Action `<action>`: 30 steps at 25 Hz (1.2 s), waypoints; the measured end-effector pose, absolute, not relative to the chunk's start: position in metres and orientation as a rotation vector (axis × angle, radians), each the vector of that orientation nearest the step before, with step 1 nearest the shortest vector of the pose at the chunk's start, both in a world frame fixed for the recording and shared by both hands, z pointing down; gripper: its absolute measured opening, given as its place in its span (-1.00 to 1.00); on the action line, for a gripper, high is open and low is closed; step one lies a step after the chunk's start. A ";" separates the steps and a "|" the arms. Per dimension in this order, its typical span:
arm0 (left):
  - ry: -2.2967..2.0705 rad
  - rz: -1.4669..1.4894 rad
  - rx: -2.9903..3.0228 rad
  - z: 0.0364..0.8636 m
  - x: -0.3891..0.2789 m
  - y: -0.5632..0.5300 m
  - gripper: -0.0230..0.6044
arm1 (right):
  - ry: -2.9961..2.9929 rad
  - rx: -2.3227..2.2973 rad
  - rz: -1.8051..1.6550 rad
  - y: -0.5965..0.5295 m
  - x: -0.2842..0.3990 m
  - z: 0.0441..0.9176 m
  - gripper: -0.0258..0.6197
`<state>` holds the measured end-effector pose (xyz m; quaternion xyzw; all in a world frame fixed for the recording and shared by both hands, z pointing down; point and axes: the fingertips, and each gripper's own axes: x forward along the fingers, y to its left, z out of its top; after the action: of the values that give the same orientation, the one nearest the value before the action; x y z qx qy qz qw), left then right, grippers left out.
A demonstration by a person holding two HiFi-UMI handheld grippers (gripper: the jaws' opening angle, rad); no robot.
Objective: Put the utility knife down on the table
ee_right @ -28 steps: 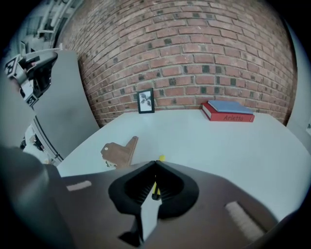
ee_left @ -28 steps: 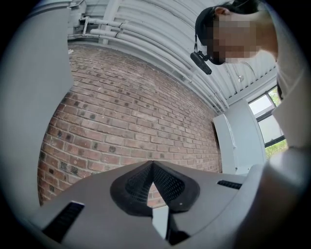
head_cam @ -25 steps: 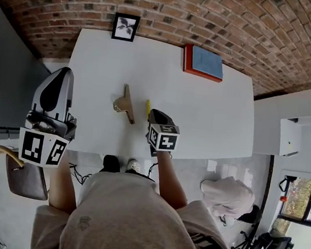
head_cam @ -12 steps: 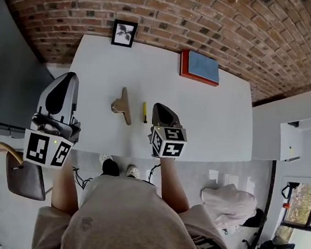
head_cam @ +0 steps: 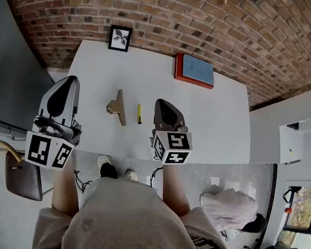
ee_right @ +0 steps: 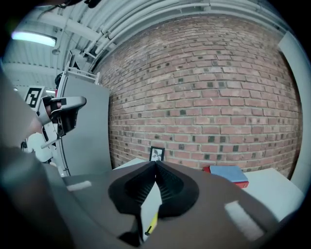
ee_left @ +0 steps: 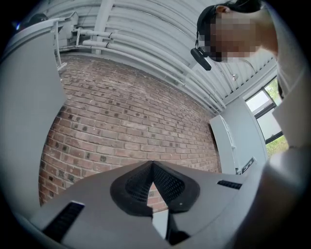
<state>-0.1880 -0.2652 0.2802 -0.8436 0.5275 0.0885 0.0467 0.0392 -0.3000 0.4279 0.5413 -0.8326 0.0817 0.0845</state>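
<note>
The yellow utility knife [head_cam: 139,114] lies flat on the white table [head_cam: 211,116], near its front edge. In the right gripper view a strip of the knife [ee_right: 152,224] shows low down through the slit below the jaws. My right gripper [head_cam: 161,102] hovers just right of the knife, apart from it, shut with nothing held; its tips meet in its own view [ee_right: 155,163]. My left gripper [head_cam: 67,80] hangs off the table's left edge, also shut and empty [ee_left: 152,163], aimed at the brick wall.
A tan wooden piece [head_cam: 117,106] lies just left of the knife. At the back of the table stand a small framed picture [head_cam: 120,38] and a red-and-blue book [head_cam: 194,70]. A grey cabinet [ee_right: 87,126] stands left of the table.
The right gripper has drawn back from the knife towards the person, and the knife stays lying on the table. The left gripper has hardly moved.
</note>
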 end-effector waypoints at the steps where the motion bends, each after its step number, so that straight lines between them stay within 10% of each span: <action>1: 1.610 0.271 -2.571 0.279 -0.186 -0.263 -0.91 | -2.496 1.617 0.224 -0.298 0.041 0.421 -0.89; 30: 1.634 0.283 -2.477 0.257 -0.140 -0.197 -0.91 | -2.696 1.675 -0.148 -0.232 0.087 0.300 -0.89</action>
<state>-0.1403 -0.1975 0.2569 -0.8283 0.5465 0.0947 0.0801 0.0868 -0.2318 0.3003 0.5270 -0.8484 -0.0464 -0.0181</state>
